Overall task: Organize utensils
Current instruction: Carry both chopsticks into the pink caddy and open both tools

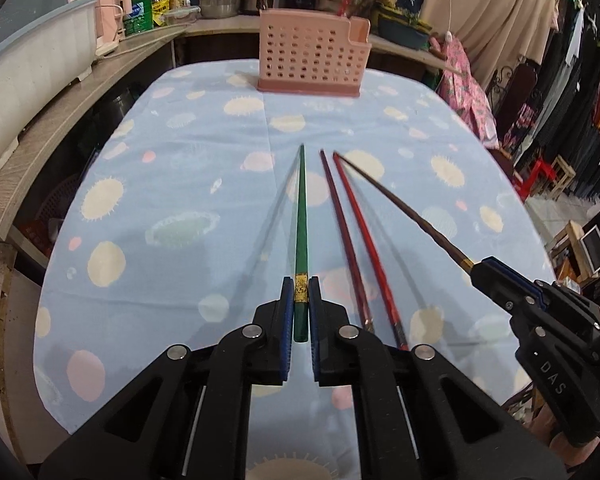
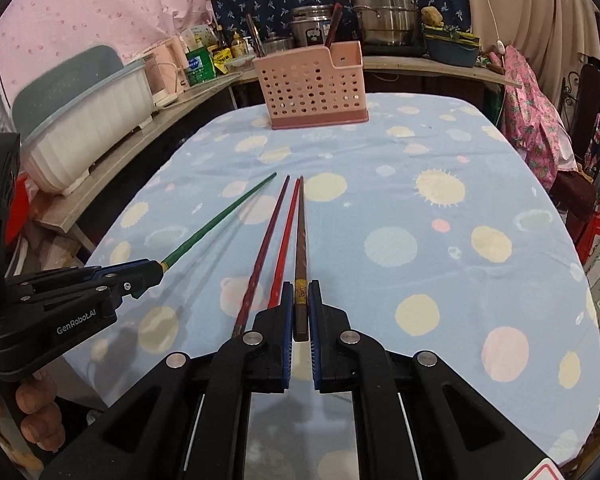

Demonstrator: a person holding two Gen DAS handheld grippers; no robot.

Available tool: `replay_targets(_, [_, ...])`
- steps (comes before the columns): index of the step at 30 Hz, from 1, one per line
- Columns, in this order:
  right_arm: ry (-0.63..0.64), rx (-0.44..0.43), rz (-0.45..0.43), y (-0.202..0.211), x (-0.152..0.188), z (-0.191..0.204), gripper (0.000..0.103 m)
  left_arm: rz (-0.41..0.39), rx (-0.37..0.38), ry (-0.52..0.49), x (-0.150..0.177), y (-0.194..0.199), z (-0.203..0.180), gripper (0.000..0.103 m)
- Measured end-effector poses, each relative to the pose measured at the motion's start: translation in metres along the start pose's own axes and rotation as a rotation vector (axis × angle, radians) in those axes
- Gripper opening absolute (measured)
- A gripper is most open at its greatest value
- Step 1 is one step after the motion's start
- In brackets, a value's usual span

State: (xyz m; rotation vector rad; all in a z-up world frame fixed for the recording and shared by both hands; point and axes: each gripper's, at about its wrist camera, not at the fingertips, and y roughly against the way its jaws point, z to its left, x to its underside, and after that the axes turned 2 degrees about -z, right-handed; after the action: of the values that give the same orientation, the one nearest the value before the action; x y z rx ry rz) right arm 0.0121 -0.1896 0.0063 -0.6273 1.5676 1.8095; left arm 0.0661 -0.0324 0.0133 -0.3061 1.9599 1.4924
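Note:
My left gripper (image 1: 301, 292) is shut on a green chopstick (image 1: 301, 216), held by its thick gold-banded end above the table, tip pointing away; the same left gripper (image 2: 156, 274) and green chopstick (image 2: 220, 218) show at the left of the right wrist view. My right gripper (image 2: 301, 294) is shut on a brown chopstick (image 2: 301, 240), lifted the same way, and shows as the right gripper (image 1: 478, 270) with the brown chopstick (image 1: 400, 208) in the left wrist view. A maroon chopstick (image 1: 342, 232) and a red chopstick (image 1: 366, 248) lie on the cloth between them. A pink perforated utensil holder (image 1: 310, 56) stands at the table's far end.
The table has a light blue spotted cloth (image 2: 440, 208). A wooden counter (image 1: 60, 128) along the left carries a white dish rack (image 1: 24, 80), bottles and steel pots (image 2: 384, 12). Chopsticks stand in the pink holder (image 2: 314, 84). Hanging clothes (image 1: 560, 92) and a red stool crowd the right side.

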Motion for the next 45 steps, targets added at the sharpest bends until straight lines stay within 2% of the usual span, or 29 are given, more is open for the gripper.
replay_targets(9, [-0.046, -0.01, -0.129, 0.027, -0.07, -0.015, 0.007, -0.125, 0.031, 0.038, -0.061, 0.033, 0.005, 0.007])
replay_targets(18, [-0.062, -0.014, -0.239, 0.03, -0.132, -0.027, 0.007, -0.229, 0.027, 0.05, -0.128, 0.041, 0.011, 0.007])
replay_targets(25, [-0.089, -0.031, -0.281, 0.018, -0.18, -0.034, 0.007, -0.273, 0.031, 0.036, -0.183, 0.041, 0.012, 0.007])
replay_targets(33, [-0.114, -0.072, -0.374, 0.013, -0.25, -0.037, 0.007, -0.389, 0.034, 0.039, -0.255, 0.054, 0.009, 0.007])
replay_targets(39, [-0.132, -0.088, -0.471, 0.004, -0.317, -0.036, 0.007, -0.488, 0.025, 0.055, -0.312, 0.064, 0.008, 0.007])
replay_targets(45, [-0.16, -0.096, -0.54, -0.015, -0.374, -0.038, 0.007, -0.591, -0.024, 0.051, -0.358, 0.061, 0.008, 0.007])
